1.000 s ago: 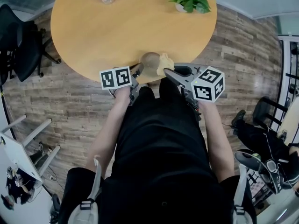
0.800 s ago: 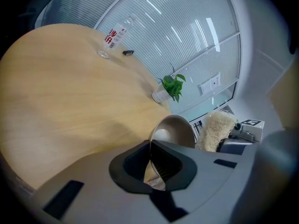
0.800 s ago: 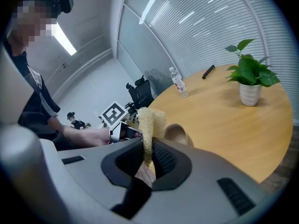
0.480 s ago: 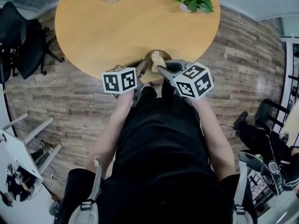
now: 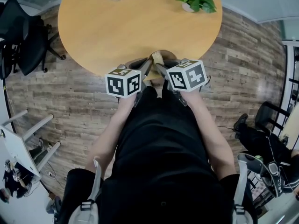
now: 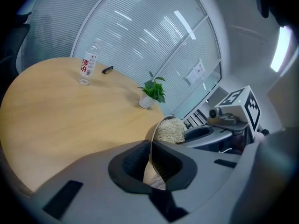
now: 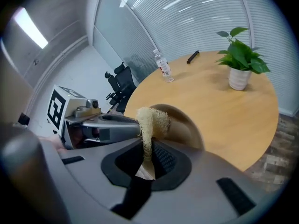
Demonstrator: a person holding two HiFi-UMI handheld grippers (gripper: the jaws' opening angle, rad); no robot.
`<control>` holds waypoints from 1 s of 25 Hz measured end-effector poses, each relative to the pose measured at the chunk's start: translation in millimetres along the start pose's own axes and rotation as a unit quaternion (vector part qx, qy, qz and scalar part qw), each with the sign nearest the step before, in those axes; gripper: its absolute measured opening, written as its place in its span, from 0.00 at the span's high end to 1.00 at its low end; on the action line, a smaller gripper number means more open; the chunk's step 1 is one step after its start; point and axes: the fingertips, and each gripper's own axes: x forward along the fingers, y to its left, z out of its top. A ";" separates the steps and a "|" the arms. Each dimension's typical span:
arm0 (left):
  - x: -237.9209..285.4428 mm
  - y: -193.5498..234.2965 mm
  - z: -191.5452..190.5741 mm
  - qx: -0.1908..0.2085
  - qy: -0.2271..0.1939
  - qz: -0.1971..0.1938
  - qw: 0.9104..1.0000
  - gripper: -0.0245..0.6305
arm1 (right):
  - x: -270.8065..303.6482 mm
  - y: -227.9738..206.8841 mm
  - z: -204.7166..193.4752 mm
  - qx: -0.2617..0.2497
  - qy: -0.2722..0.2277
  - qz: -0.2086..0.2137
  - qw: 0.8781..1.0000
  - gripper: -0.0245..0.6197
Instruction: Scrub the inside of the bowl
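Bright, even indoor light. The round wooden table carries a soft sheen and a faint shadow at its near edge. Fisheye bending curves everything around the table, and the gripper views darken at their corners. A ceiling light strip glares high above the table.

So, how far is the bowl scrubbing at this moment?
Done: the left gripper is shut on the bowl rim, the right gripper on the loofah. In hand: the loofah is inside the bowl, at the table edge. Left: the scrubbing itself; cleanliness cannot be judged.
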 end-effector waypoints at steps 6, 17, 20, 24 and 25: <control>-8.5 -10.4 0.1 0.037 0.001 0.003 0.999 0.93 | 0.5 7.1 -5.0 -0.024 0.024 0.000 0.999 0.90; -6.8 -20.5 -10.5 0.059 0.018 -0.006 0.998 0.93 | -4.5 7.3 -27.6 -0.249 0.154 -0.040 0.955 0.90; -6.4 -21.1 -10.2 0.060 0.019 -0.005 0.998 0.92 | -8.7 -0.3 -34.1 -0.310 0.188 -0.068 0.930 0.90; -5.5 -21.1 -6.9 0.063 0.018 -0.002 0.998 0.92 | -11.7 -9.1 -36.8 -0.397 0.205 -0.110 0.888 0.90; -5.3 -21.1 -6.7 0.063 0.018 -0.002 0.998 0.92 | -12.5 -9.9 -35.7 -0.416 0.206 -0.122 0.877 0.90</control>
